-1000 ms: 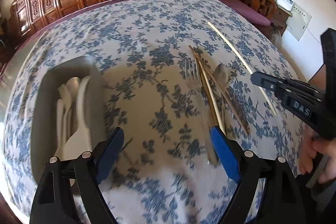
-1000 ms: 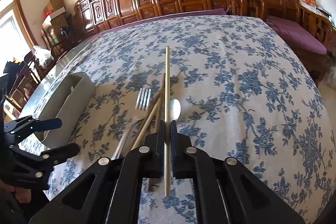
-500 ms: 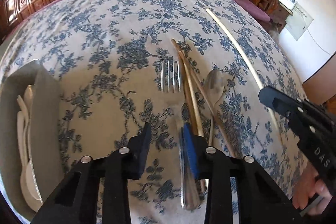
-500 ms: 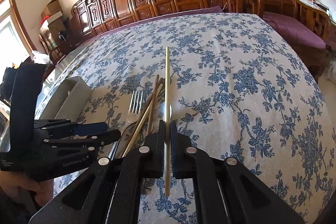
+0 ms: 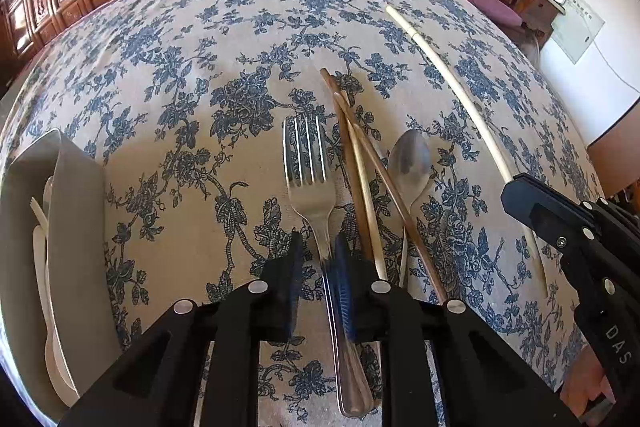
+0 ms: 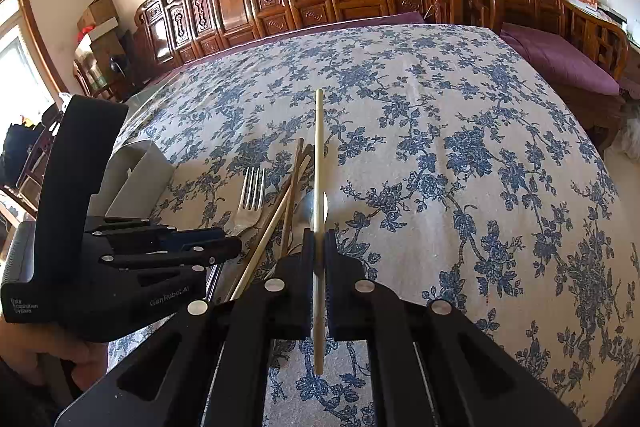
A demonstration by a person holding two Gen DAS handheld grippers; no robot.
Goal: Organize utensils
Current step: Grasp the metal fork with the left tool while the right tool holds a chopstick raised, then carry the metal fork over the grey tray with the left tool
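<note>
The left gripper (image 5: 320, 259), wide open over bare tablecloth (image 5: 200, 75) a second earlier, had swung across and narrowed its jaws around the handle of the steel fork (image 5: 310, 187), which lay flat toward the near edge of the table. The blue pad on one side pressed the handle; a sliver of gap showed on the other, so the grip looked nearly but not fully made. Just right of the fork lay the brown chopsticks (image 5: 360, 163), crossed, and beside them the metal spoon (image 5: 409, 163), its handle running under one stick. The right gripper (image 6: 319, 267) stayed clamped on a single pale chopstick (image 6: 319, 167), held level above the cloth and pointing toward the far edge. At the left edge stood the grey utensil tray (image 5: 76, 219), pale plastic cutlery (image 5: 42, 267) already in its outer compartment. With both tools now committed to a piece, the fork's lift and carry to the tray appeared to be the step in hand; the crossed sticks and spoon still awaited sorting.
</note>
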